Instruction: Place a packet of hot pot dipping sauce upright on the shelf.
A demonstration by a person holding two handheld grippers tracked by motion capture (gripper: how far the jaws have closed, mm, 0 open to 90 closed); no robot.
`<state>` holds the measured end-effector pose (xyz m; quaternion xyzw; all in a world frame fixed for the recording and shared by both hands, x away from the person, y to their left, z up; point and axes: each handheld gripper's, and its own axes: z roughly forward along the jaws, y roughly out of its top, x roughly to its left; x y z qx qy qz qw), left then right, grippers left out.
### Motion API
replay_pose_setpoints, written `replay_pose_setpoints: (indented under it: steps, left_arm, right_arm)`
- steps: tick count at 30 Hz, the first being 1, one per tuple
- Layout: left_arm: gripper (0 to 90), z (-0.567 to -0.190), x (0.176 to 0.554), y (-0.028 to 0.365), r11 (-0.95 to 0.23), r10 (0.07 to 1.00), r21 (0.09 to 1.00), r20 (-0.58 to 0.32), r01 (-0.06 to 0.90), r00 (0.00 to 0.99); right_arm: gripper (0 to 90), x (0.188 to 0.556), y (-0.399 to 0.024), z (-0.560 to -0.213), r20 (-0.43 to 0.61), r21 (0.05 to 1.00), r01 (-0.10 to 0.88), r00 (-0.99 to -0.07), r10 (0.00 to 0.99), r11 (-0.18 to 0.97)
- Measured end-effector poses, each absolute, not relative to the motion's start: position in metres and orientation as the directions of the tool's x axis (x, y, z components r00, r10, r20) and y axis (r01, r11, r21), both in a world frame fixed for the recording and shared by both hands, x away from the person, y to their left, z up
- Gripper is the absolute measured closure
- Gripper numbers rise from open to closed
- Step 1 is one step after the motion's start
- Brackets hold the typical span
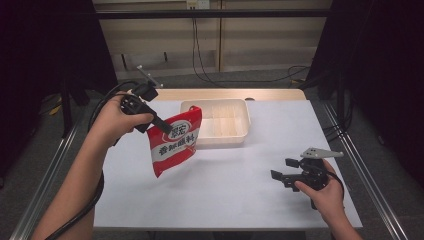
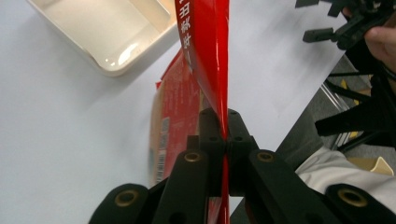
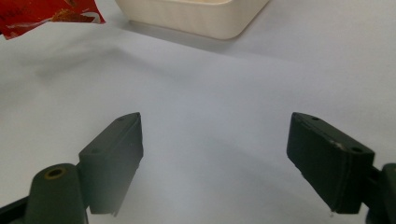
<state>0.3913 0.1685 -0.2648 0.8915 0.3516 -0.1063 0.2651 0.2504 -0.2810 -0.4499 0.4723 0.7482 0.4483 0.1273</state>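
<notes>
A red snack bag (image 1: 175, 141) with white lettering hangs in the air above the white table (image 1: 225, 180), left of centre. My left gripper (image 1: 166, 127) is shut on the bag's upper edge. In the left gripper view the thin red edge of the bag (image 2: 210, 60) runs up from between the closed jaws of the left gripper (image 2: 226, 122). My right gripper (image 1: 283, 169) stands open near the table's right front, held low in a hand, nothing between its fingers. In the right gripper view the right gripper (image 3: 215, 156) has its jaws wide apart over bare table, and a corner of the bag (image 3: 46, 14) sits at the upper left.
A cream plastic tray (image 1: 220, 120) with nothing in it sits at the back centre of the table, just right of the bag; it is also in the left gripper view (image 2: 107, 28) and the right gripper view (image 3: 196, 18). Cables lie on the floor behind the table.
</notes>
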Motion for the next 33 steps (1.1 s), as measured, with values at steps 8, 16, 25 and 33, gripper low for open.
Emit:
replay_pose_setpoints:
  steps: [8,16,25,33]
  left_arm:
    - [88.8,-0.251,0.394,0.167,-0.570,0.578,0.453,-0.371,0.686,0.726]
    - [88.8,-0.243,0.400,0.167,-0.547,0.593,0.491,-0.343,0.678,0.728]
    - [88.8,-0.237,0.406,0.166,-0.512,0.631,0.524,-0.308,0.681,0.712]
    - [88.8,-0.231,0.415,0.164,-0.463,0.674,0.561,-0.279,0.686,0.684]
  right_arm:
    - [18.7,0.251,-0.280,-0.450,0.231,0.792,0.590,-0.528,0.817,0.157]
    - [18.7,0.251,-0.282,-0.449,0.229,0.797,0.585,-0.522,0.821,0.149]
    - [18.6,0.250,-0.282,-0.448,0.231,0.798,0.584,-0.522,0.821,0.147]
    - [18.5,0.250,-0.282,-0.446,0.228,0.803,0.578,-0.524,0.821,0.146]
